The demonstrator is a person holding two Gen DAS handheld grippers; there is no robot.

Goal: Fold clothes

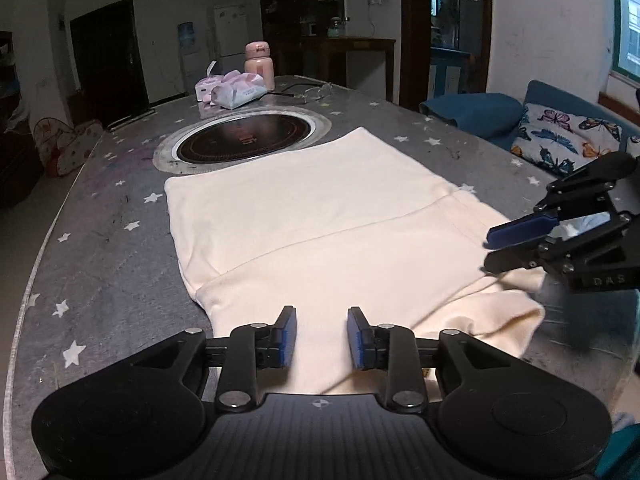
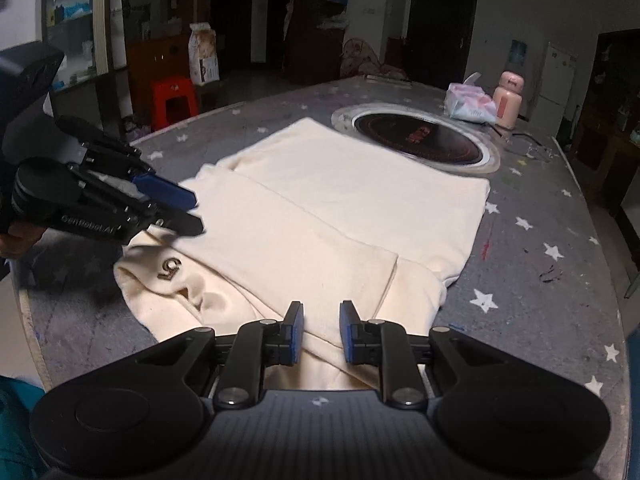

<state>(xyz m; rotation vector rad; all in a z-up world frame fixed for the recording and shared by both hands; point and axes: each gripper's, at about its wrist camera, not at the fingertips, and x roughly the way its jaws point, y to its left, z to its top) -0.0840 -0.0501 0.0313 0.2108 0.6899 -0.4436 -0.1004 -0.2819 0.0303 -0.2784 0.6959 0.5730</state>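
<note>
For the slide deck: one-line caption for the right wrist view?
Right gripper, fingers apart, over a partly folded cream garment on the star-print table; left gripper at the collar end.

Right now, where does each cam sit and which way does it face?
Left wrist: on the left gripper, angled down across the cream garment towards the round cooktop; right gripper enters at right.
Right wrist: on the right gripper, angled down over the garment's near folded edge; left gripper and a bit of hand at left.
Shared: garment, cooktop, pink bottle, star-patterned table.
</note>
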